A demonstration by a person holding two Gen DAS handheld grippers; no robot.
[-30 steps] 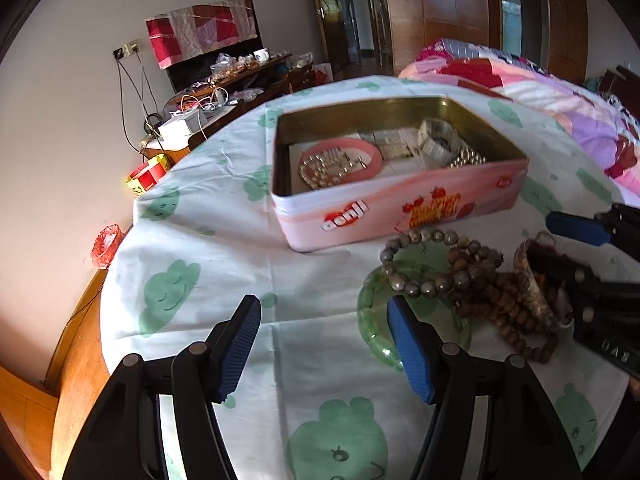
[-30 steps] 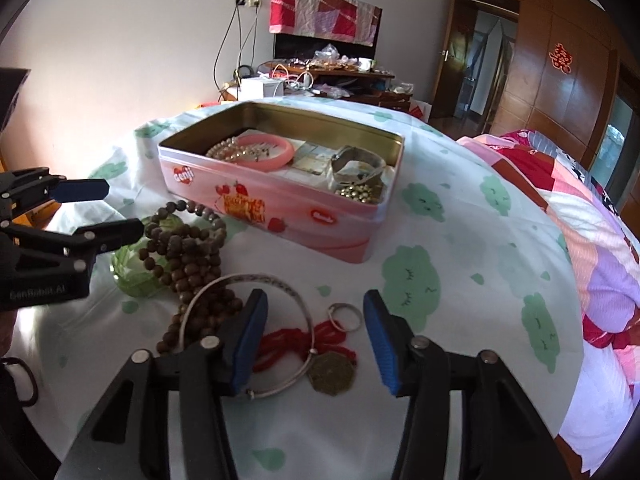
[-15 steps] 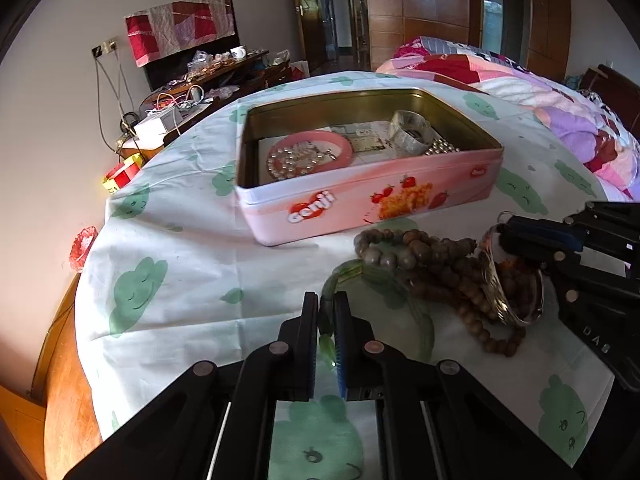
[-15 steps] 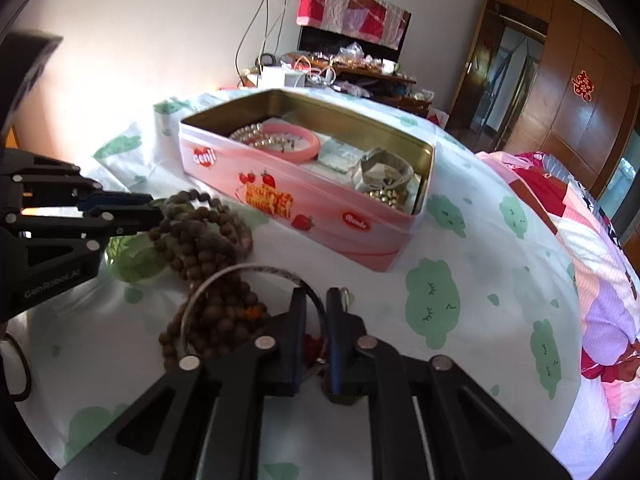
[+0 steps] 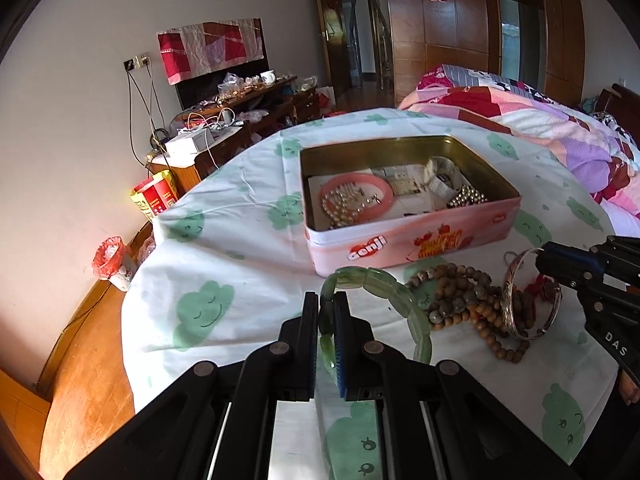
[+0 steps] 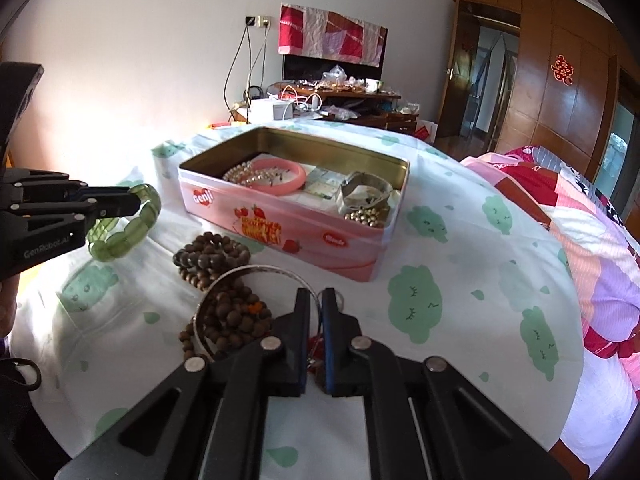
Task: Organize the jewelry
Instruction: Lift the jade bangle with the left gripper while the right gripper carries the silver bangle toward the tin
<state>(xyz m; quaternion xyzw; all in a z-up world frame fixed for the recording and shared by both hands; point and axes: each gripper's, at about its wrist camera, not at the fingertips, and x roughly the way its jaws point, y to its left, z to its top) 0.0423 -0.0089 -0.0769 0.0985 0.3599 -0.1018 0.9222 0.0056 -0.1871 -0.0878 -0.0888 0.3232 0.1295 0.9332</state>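
My left gripper (image 5: 327, 300) is shut on a green jade bracelet (image 5: 384, 284) and holds it lifted above the table; it also shows in the right wrist view (image 6: 124, 232). My right gripper (image 6: 315, 300) is shut on a silver bangle (image 6: 248, 274), tilted up off the cloth; it also shows in the left wrist view (image 5: 516, 308). Brown bead strands (image 6: 224, 280) lie under the bangle. The open pink tin (image 5: 412, 236) holds a pink bangle with pearls (image 5: 354, 196), a silver cuff (image 6: 366, 192) and gold beads.
The round table has a white cloth with green clouds (image 6: 416, 296). A red cord with a coin pendant (image 5: 548, 286) lies by the beads. A bed (image 5: 560, 132) is at the right; a cluttered cabinet (image 5: 240, 104) stands behind.
Both grippers closed from open: the left on the green bracelet, the right on the silver bangle. Both pieces have since been lifted off the cloth.
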